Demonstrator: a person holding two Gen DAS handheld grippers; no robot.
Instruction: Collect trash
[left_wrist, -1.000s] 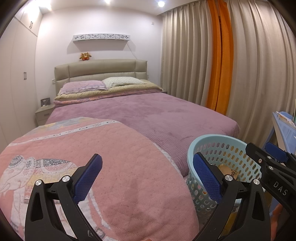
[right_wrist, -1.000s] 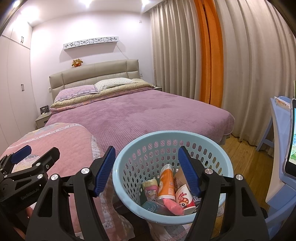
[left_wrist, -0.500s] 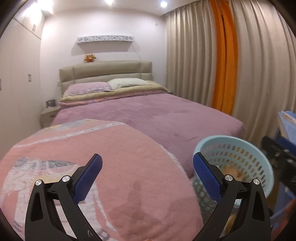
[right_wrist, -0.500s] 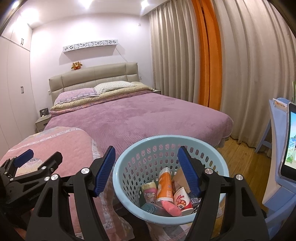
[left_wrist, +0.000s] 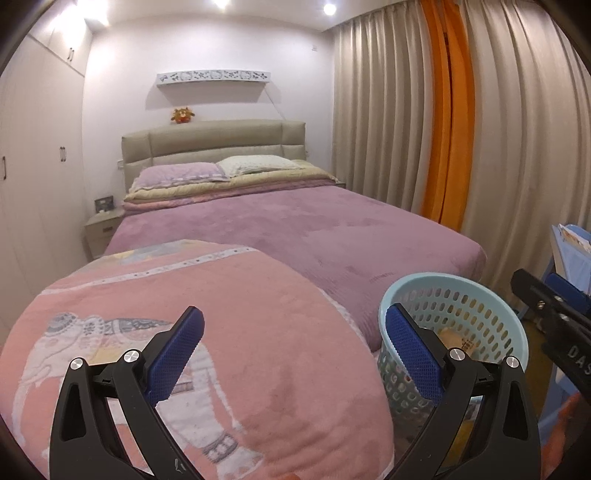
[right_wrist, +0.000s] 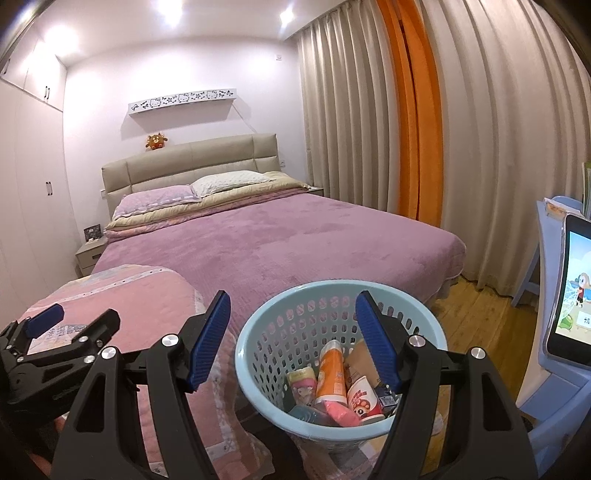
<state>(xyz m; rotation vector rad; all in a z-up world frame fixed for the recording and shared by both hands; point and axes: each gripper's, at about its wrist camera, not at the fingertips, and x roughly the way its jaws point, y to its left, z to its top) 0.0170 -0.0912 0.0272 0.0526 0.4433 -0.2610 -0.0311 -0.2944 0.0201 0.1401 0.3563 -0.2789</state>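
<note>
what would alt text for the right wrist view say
The open right gripper hangs above a light blue perforated basket holding snack wrappers, an orange tube and a small cup. Behind it is a bed with a purple cover; the left gripper shows at lower left over a pink quilt.

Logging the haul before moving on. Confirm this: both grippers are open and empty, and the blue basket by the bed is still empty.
Wrong on the basket. The left gripper and right gripper are open and empty, but the basket by the bed already holds trash: an orange tube, a cup and other wrappers. The right wrist view shows it.
</note>
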